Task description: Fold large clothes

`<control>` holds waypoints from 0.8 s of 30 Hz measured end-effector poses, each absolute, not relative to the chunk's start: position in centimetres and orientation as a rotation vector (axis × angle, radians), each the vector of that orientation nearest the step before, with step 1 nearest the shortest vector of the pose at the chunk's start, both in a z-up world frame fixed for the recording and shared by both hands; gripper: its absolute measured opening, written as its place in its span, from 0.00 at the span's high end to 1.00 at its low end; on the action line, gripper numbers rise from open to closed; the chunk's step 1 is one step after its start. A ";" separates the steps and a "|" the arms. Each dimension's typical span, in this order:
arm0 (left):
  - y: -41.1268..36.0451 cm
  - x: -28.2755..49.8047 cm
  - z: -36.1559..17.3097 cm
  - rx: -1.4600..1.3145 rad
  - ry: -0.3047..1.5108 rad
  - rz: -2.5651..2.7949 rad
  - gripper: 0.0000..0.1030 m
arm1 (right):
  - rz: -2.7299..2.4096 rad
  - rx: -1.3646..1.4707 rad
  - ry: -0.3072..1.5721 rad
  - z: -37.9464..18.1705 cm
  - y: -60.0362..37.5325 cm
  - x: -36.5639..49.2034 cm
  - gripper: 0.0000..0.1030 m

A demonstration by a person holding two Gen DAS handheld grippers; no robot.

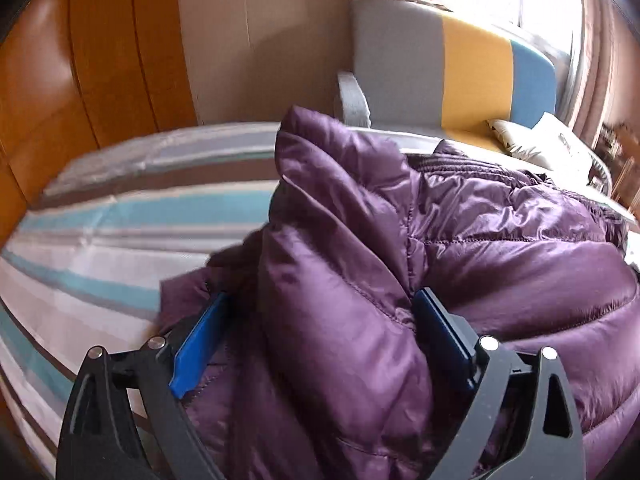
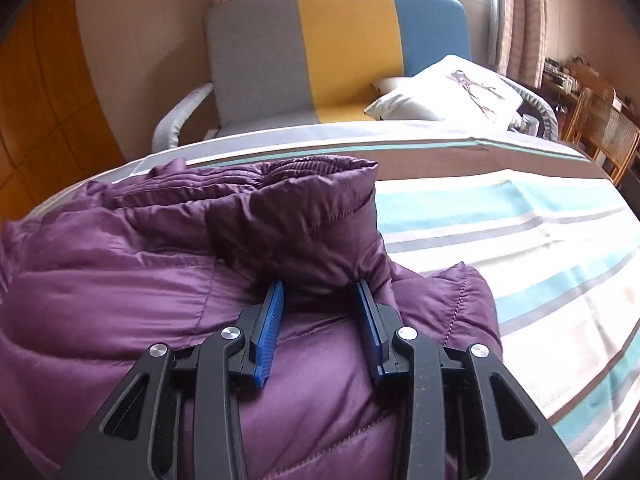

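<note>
Left wrist view shows the left gripper with its blue pads spread wide around a thick raised fold of one purple puffer jacket; the padding fills the gap and both pads press against it, so it appears to be gripping that bunch of fabric. The jacket lies heaped on the striped bed cover, filling the near right of this view, with its ribbed collar toward the far side.

From the right wrist camera, the right gripper has its jaws set closer together, pinching a lifted flap of the same jacket, probably a sleeve or a front corner. In this view the jacket fills the near left, and bare striped cover stretches away to the right.

Judging by both lifted sections, the step in hand is a fold of the jacket's sides or sleeves inward over the body, and the garment looks far from flat. The next move likely calls for carrying each held part over the middle, laying it down smooth, then letting go. Puffy, slippery shell fabric may spring back or slide out of a loose grip.

Counted: one jacket, two grippers, one bed. Beyond the bed's far edge stands one armchair banded in grey, yellow and blue, with two pale cushions on its seat, and wooden chairs at the far right.
</note>
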State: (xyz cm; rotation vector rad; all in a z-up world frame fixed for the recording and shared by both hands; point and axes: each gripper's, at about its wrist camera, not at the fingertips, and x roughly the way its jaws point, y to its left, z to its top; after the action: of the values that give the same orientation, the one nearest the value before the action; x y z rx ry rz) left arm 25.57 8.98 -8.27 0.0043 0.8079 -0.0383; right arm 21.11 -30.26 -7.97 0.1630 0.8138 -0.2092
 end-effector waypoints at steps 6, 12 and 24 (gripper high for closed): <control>9.4 25.5 -8.2 -0.035 0.827 -0.038 0.07 | -0.216 0.162 0.810 -7.5 -30.4 20.8 0.65; 11.0 19.4 -7.7 -0.174 0.755 -0.015 0.06 | -0.155 0.248 0.726 -4.5 -29.0 16.0 0.65; 14.0 11.4 -9.5 -0.357 0.749 0.017 0.17 | 0.022 0.247 0.699 -3.9 -21.2 7.5 0.83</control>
State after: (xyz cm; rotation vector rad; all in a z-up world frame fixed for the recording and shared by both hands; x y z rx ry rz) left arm 11.37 14.00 -9.54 -0.3575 0.7492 0.0170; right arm 7.55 -21.16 -3.85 0.2466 0.6985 0.0217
